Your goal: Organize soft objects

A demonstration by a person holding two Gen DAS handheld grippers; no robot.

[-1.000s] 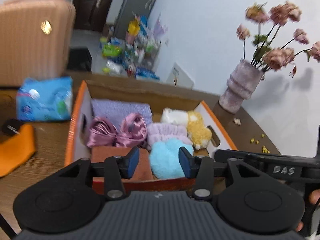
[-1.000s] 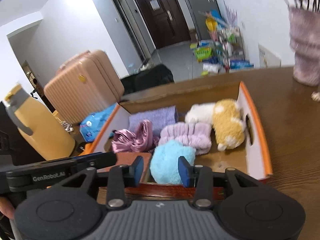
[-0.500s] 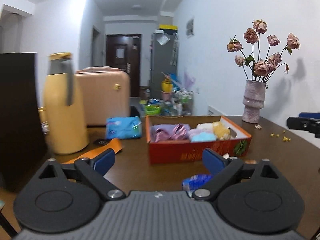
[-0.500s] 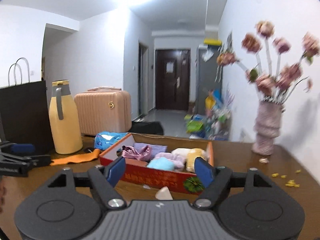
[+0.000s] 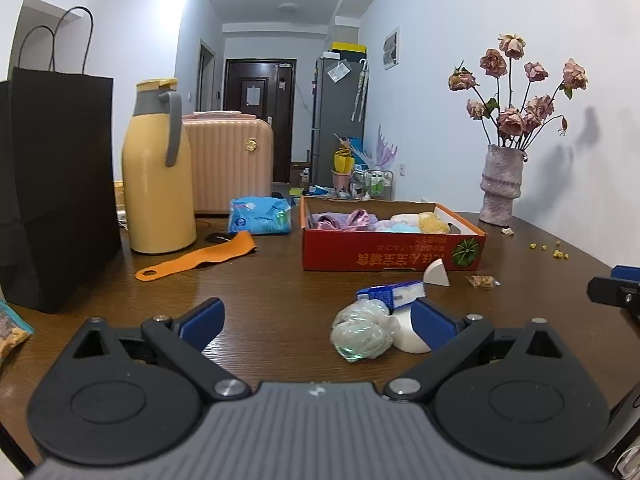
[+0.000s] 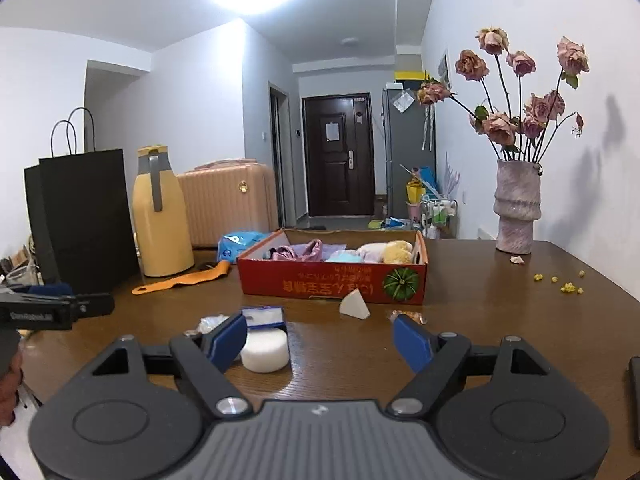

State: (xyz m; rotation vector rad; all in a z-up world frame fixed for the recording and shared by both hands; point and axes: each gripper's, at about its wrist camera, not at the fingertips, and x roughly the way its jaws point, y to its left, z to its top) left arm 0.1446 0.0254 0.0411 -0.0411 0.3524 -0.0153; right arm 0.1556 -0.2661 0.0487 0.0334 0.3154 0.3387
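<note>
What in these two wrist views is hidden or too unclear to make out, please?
- Soft items in the red box: both views, near wall hides all but their tops.
- Round white sponge: left view, half hidden by that gripper's finger and the crumpled clear bag.
- Snack packet: left view, cut off by the left edge.
- Box lettering: upside down, too small.

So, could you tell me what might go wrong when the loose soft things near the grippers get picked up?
1. The white sponge sits by the right gripper's left finger, off centre between its opening jaws; closing now could shove it away.
2. The crinkly bag touches the sponge, so the open left gripper might grab both.
</note>
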